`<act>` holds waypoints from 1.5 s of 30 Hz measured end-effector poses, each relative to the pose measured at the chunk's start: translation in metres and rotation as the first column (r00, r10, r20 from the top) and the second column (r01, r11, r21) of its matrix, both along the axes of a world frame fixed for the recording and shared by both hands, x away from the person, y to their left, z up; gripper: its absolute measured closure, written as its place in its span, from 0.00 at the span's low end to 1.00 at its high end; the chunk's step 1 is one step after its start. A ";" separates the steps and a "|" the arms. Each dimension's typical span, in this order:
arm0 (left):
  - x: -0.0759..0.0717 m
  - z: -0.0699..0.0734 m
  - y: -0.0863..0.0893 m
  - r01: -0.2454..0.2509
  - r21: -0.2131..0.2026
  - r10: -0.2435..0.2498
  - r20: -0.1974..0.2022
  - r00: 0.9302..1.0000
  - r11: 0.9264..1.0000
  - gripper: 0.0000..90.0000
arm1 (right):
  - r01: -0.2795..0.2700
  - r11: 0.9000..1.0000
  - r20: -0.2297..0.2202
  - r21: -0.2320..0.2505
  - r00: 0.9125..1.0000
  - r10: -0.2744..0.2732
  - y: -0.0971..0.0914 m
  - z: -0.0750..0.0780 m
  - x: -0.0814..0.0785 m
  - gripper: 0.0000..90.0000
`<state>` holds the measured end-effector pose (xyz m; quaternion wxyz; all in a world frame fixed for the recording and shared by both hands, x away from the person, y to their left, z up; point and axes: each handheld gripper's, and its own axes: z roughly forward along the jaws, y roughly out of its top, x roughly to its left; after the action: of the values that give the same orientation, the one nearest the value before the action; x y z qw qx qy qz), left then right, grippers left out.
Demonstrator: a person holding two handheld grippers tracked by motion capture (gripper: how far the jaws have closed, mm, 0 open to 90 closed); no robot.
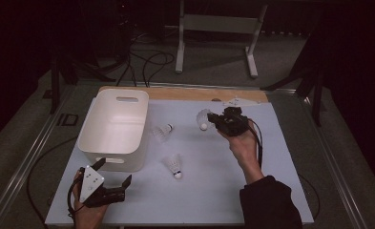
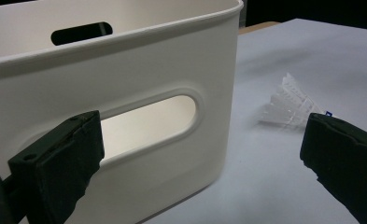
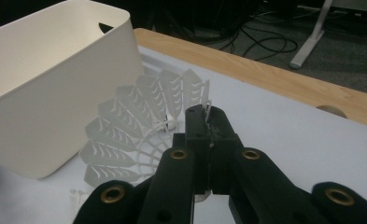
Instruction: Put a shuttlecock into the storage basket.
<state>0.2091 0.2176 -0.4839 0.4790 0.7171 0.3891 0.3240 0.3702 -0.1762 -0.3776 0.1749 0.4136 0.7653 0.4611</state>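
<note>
Shuttlecock (image 3: 130, 126) skirt between closed jaws

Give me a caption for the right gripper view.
Right gripper shut on the skirt of a white shuttlecock, beside a white bin.

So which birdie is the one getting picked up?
Find the big white tub at the left of the table. To its right lie three birdies; it's the farthest one, beside the right gripper. Only that shuttlecock is pinched by its feathery skirt in black jaws.
</note>
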 end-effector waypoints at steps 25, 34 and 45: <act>0.000 0.000 0.000 0.001 0.001 -0.001 0.000 1.000 1.000 0.00 | -0.037 0.999 0.014 0.029 0.999 0.037 0.023 0.011 0.009 1.00; 0.000 0.000 0.000 0.001 0.001 -0.001 0.000 1.000 1.000 0.00 | -0.047 0.998 0.018 0.034 0.999 0.047 0.032 0.014 0.011 1.00; 0.000 0.000 0.000 0.002 0.001 -0.002 0.000 1.000 1.000 0.00 | -0.068 0.997 0.028 0.039 0.997 0.067 0.044 0.018 0.010 1.00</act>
<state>0.2090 0.2174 -0.4839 0.4790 0.7175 0.3883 0.3238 0.3804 -0.1324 -0.3595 0.1610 0.3848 0.7670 0.4875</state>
